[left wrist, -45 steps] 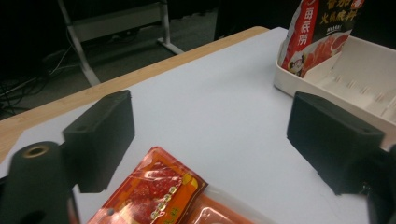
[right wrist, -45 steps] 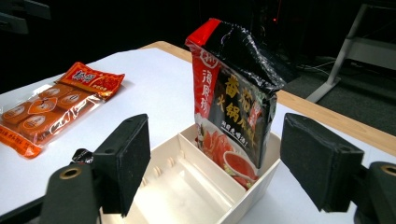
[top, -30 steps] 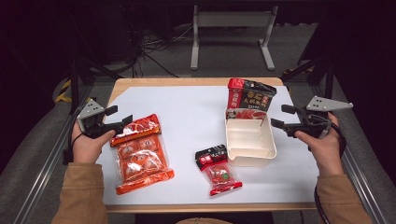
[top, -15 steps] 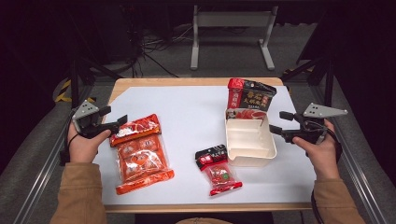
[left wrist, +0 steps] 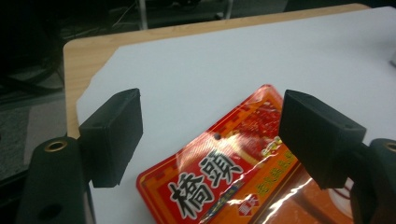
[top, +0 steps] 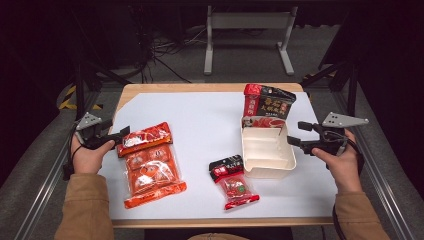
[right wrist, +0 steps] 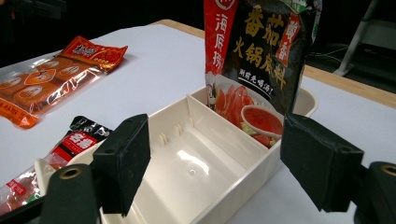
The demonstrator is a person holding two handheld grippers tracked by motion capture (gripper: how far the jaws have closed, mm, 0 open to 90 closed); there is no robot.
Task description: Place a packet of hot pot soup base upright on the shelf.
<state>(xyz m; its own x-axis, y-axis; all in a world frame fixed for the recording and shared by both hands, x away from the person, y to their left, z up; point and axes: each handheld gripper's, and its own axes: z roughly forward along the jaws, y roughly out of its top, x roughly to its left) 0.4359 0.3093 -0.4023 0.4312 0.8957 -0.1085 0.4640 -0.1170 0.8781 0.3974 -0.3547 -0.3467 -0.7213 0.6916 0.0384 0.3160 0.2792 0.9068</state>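
A large orange-red snack packet (top: 150, 162) lies flat at the left of the white mat; its red header (left wrist: 219, 172) sits just under my left gripper (top: 119, 136) (left wrist: 210, 135), which is open and empty. A cream divided tray (top: 266, 159) (right wrist: 196, 170) stands at the right. A black-and-red sauce pouch (top: 266, 106) (right wrist: 257, 51) leans upright in the tray's far compartment. A small black-and-red packet (top: 234, 181) (right wrist: 70, 140) lies in front of the tray. My right gripper (top: 296, 135) (right wrist: 215, 158) is open beside the tray's right wall, holding nothing.
The white mat (top: 210, 125) covers a wooden table (top: 200, 88) whose edges show at the back and front. Metal rails run along both sides, and a grey stand (top: 247, 22) with cables is on the floor behind.
The left gripper has drawn back a little toward the table's left edge. The right gripper shifted slightly nearer and lower beside the tray. The packets and tray have not moved.
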